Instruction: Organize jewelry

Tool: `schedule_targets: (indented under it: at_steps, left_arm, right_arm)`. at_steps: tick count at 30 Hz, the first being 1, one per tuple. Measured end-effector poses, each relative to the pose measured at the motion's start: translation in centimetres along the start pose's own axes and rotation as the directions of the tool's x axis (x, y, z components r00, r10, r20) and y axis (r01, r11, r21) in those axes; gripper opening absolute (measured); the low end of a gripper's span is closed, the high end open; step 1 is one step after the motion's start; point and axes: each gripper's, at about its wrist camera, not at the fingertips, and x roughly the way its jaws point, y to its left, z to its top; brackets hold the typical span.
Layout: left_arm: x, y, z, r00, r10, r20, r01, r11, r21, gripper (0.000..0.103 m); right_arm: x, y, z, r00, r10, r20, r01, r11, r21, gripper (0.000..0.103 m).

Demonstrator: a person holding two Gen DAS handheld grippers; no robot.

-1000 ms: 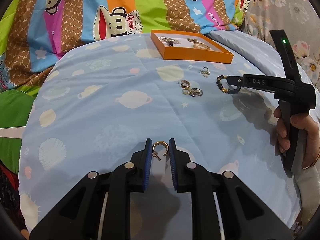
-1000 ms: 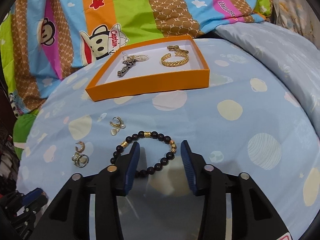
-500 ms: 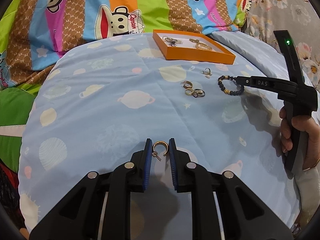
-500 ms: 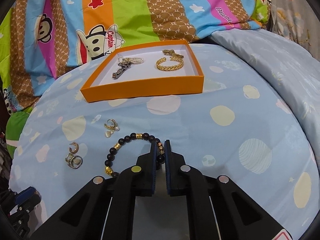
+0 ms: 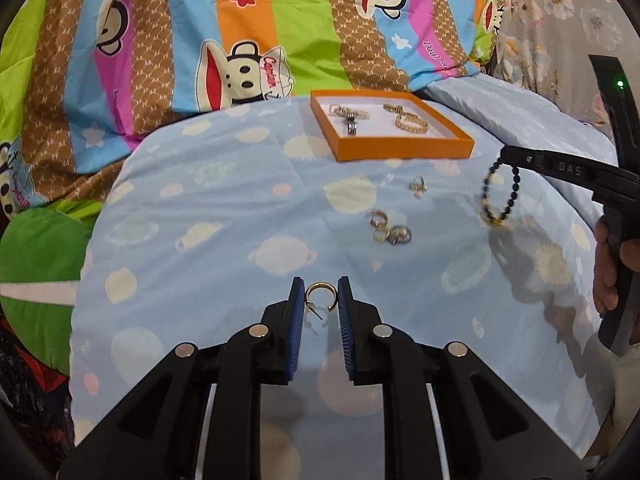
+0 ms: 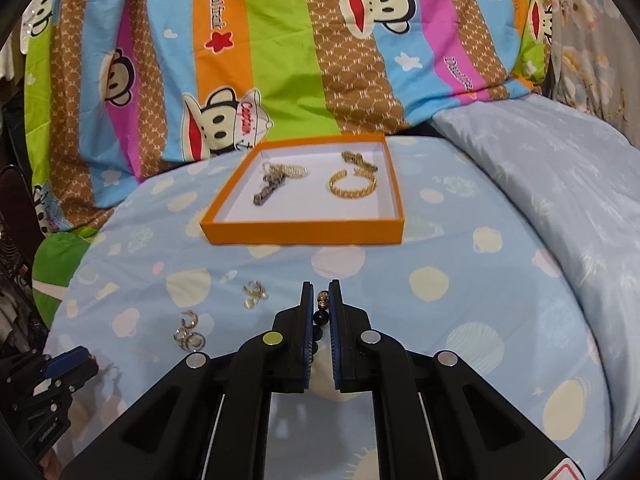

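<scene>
right tongs (image 6: 321, 312) raised, clenched on bead bracelet (image 5: 500, 194), dangling | left tongs (image 5: 320, 300) low, gripping hoop earring (image 5: 320, 295)

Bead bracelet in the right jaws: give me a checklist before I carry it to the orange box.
1. Right gripper shut on the bracelet: ok.
2. Bracelet lifted off the sheet, hanging free: ok.
3. Grip depth: near the jaw tips; security cannot tell.
4. Box open with bare floor at the front: ok.
5. Path over the loose earrings: ok.
6. Left gripper holds the hoop, away from the path: ok.
</scene>
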Motion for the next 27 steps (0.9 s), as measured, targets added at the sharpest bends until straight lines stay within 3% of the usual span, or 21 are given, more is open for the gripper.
schedule_targets:
  at_steps: [8,14,17,20,27]
  left_arm:
    - [1.6,-0.8,7.6,0.998,-0.02,0.067,0.019,1.0,0.024,0.016]
    - [5.1,-2.0,14.0,0.992,-0.033,0.12,0.031,0.999,0.019,0.016]
    - [7.1,-2.5,16.5,0.99,-0.045,0.137,0.044,0.999,0.011,0.016]
    - [9.5,-3.2,17.9,0.99,-0.055,0.133,0.055,0.998,0.006,0.016]
    - [15.8,-3.9,18.1,0.997,-0.059,0.041,0.06,0.998,-0.024,0.016]
  right_arm:
    - [-0.8,-2.0,5.6,0.997,-0.013,0.075,0.014,1.0,-0.006,0.007]
    - [2.2,-1.7,9.0,0.995,0.05,0.082,-0.051,0.999,0.004,0.007]
    - [3.9,-1.3,10.2,0.988,0.129,0.079,-0.131,0.991,0.017,0.007]
    - [6.5,-1.2,10.7,0.985,0.162,0.05,-0.164,0.986,0.035,0.007]
    - [11.9,-2.6,8.5,0.996,0.074,-0.043,-0.072,0.997,0.039,0.007]
